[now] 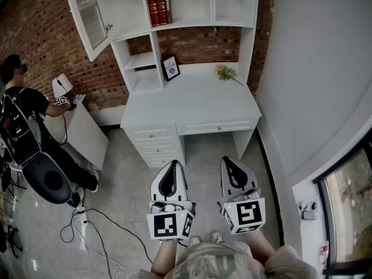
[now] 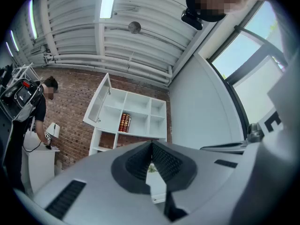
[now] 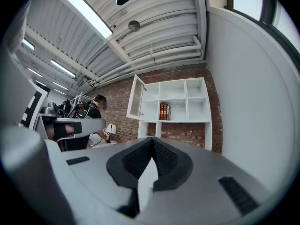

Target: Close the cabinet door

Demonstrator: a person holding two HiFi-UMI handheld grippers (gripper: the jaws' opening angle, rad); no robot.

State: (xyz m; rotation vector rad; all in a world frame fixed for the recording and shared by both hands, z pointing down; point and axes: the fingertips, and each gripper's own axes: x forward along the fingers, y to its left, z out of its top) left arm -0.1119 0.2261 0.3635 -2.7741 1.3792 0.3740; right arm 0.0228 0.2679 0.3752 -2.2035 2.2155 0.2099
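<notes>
Both left gripper (image 1: 172,163) and right gripper (image 1: 228,160) jaws meet, empty; cabinet (image 1: 212,7) holds books (image 1: 158,7), its door (image 1: 87,13) open.

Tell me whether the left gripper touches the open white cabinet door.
Apart. The head view shows the left gripper held over the floor, with the white desk between it and the open white cabinet door.

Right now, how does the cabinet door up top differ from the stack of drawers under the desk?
The cabinet door stands swung open at the left of the hutch; the drawers are all pushed shut. The door is one tall upright panel up high; the drawers are low, wide fronts stacked beneath the desktop. Both are white with small knobs.
</notes>
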